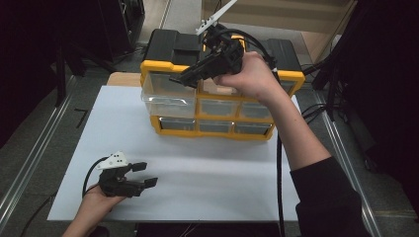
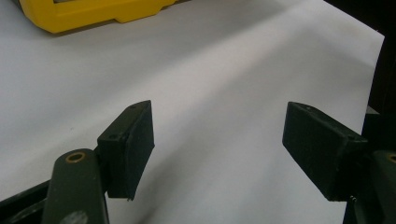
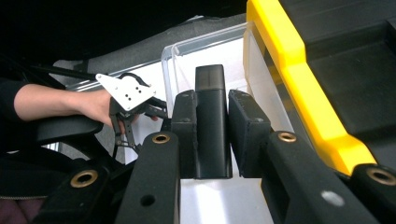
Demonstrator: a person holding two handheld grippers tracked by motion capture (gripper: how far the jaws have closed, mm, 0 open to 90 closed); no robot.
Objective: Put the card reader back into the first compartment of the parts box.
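Right gripper (image 3: 211,135) clamped on a black block (image 3: 212,126) over the open drawer (image 1: 168,96); left gripper (image 1: 143,174) resting wide apart, empty.

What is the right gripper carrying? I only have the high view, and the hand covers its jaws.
Observer: The right gripper is shut on a slim black block, seen in its own view.
Operator: Where is it aimed?
Observer: Over the clear drawer pulled out of the yellow organizer; the block's tip stands above the drawer's open inside.
Operator: And the left one?
Observer: The left gripper has its jaws wide apart with nothing between them, over the white sheet.
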